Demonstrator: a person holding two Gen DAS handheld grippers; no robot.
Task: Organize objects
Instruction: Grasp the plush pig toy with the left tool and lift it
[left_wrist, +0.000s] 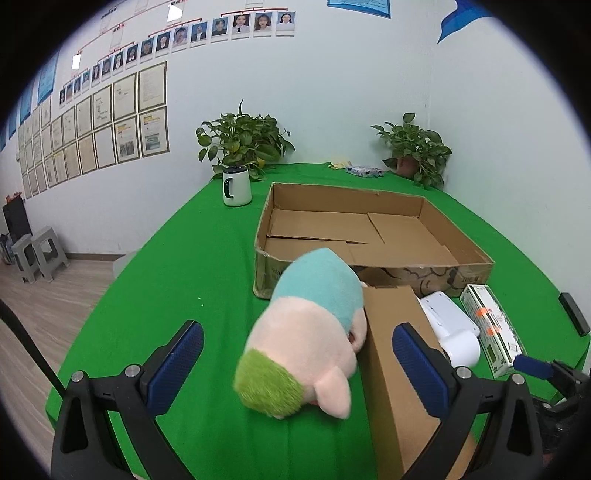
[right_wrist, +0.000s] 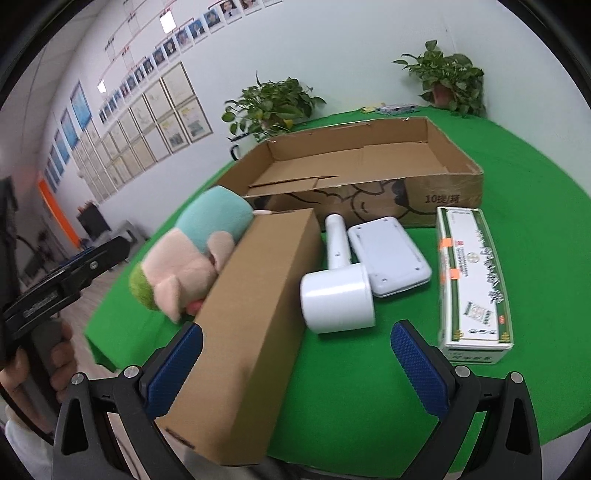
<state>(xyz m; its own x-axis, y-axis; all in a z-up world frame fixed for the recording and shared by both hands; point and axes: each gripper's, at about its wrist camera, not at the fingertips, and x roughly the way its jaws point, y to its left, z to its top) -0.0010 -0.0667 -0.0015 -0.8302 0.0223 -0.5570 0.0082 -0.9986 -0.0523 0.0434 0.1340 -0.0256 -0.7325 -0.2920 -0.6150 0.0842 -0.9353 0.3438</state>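
Covering the surface (left_wrist: 207, 258) is a bright green cloth, and on it the largest thing is an open, shallow cardboard tray (right_wrist: 458, 166) whose front wall reads "10" followed by characters too blurred to make out. Before it lies a long plain brown carton (right_wrist: 255, 295), its near end between the right gripper (right_wrist: 296, 360) fingers, which stand spread and released, not touching it. A plush toy (left_wrist: 306, 332) with teal body, pink head and green tuft leans against that carton, lying between the left gripper (left_wrist: 297, 362) fingers, also parted and clasping nothing. Right of the carton rest a white device (right_wrist: 354, 273) and a green-and-white box (right_wrist: 472, 280) with orange stickers, its print unreadable.
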